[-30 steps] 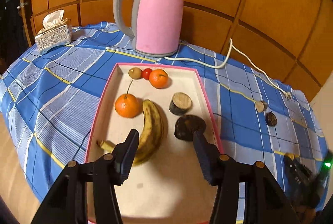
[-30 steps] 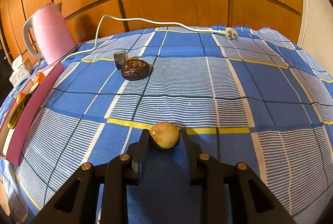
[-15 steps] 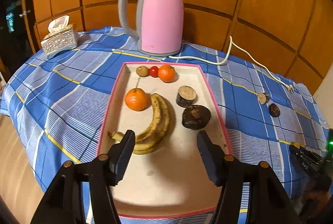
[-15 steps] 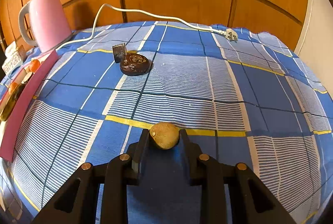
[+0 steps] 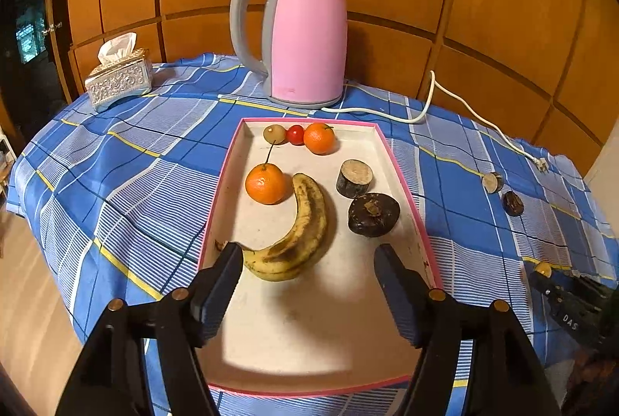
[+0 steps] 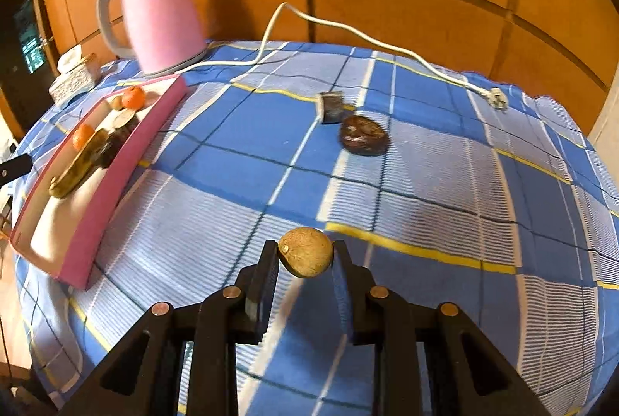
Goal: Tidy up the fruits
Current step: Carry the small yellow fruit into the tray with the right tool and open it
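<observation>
A pink-rimmed tray (image 5: 406,180) holds a banana (image 5: 300,238), two oranges (image 5: 265,183), a small red fruit (image 5: 295,135), a tan fruit (image 5: 274,133), a wood slice (image 5: 354,178) and a dark round fruit (image 5: 373,214). My left gripper (image 5: 307,263) is open and empty above the tray's near half. My right gripper (image 6: 305,255) is shut on a small tan round fruit (image 6: 305,251), lifted above the cloth right of the tray (image 6: 116,176). A dark fruit (image 6: 363,135) and a wood piece (image 6: 330,105) lie on the cloth beyond it.
A pink kettle (image 5: 301,33) stands behind the tray, its white cord (image 5: 456,103) trailing right to a plug (image 6: 497,99). A silver tissue box (image 5: 118,79) sits at the far left. The blue checked cloth (image 5: 127,161) drops off at the table edges.
My right gripper has lifted the tan fruit off the cloth and turned left toward the tray. My left gripper has pulled back and risen over the tray, still open.
</observation>
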